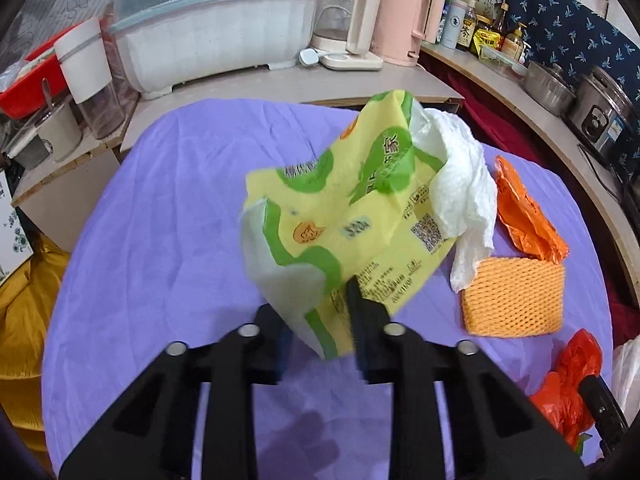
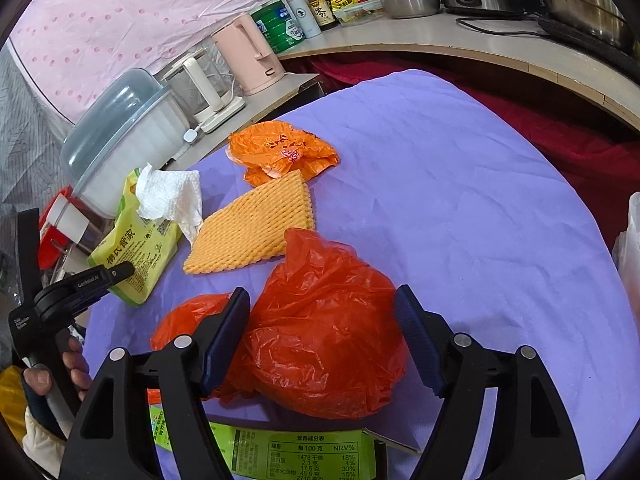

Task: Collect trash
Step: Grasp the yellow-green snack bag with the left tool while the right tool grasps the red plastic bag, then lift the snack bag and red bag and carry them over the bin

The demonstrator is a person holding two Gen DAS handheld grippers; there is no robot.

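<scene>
My left gripper (image 1: 316, 316) is shut on a yellow-green wrapper (image 1: 340, 208) with white tissue (image 1: 460, 176) in its top, lifted above the purple tablecloth (image 1: 168, 220). In the right wrist view the wrapper (image 2: 132, 248) hangs at the left in the left gripper (image 2: 120, 270). My right gripper (image 2: 320, 312) is open, its fingers on either side of a crumpled red plastic bag (image 2: 320, 340) on the cloth. An orange foam net (image 2: 252, 228) and an orange bag (image 2: 280, 148) lie beyond it.
A green food box (image 2: 296, 456) lies under the right gripper. A counter at the back holds a covered dish rack (image 1: 212, 36), kettles (image 1: 404, 20) and bottles. A side shelf holds pots (image 1: 548, 84) and a cooker (image 1: 604, 116). A white bag (image 2: 630, 248) sits at the table's right edge.
</scene>
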